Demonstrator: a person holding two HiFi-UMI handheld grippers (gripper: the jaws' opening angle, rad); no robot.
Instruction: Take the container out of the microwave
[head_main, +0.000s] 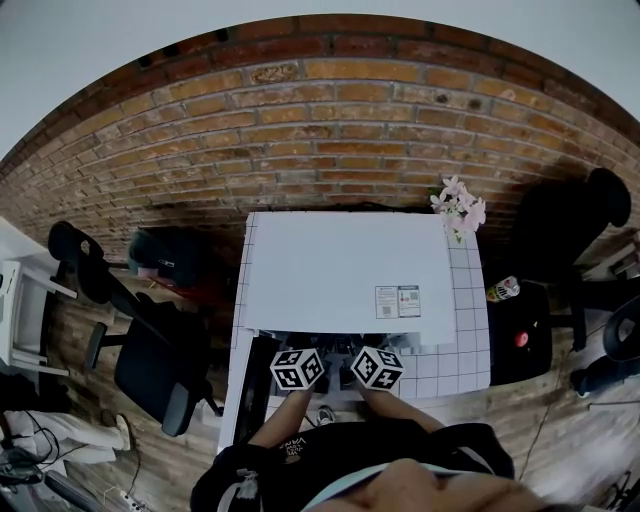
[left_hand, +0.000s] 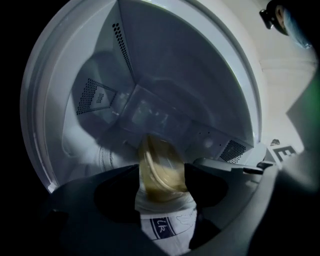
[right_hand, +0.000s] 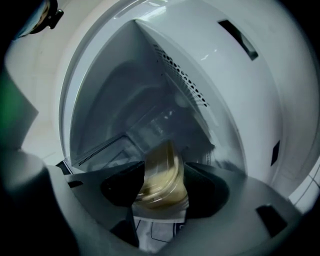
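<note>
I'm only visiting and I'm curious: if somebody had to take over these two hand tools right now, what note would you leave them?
Left gripper: shut on the container, one jaw on each side.
Right gripper: shut on the same container.
Container: clear, with yellowish contents, held at the open front of the microwave, whose cavity is just behind it. I cannot tell if it is fully out.
Done: both grippers have hold of it.
Left: draw it clear of the microwave and set it down, probably on the tiled table.

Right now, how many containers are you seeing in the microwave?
1: the container at the microwave opening, clamped by the left tongs and the right tongs. The floor behind it is partly hidden.
</note>
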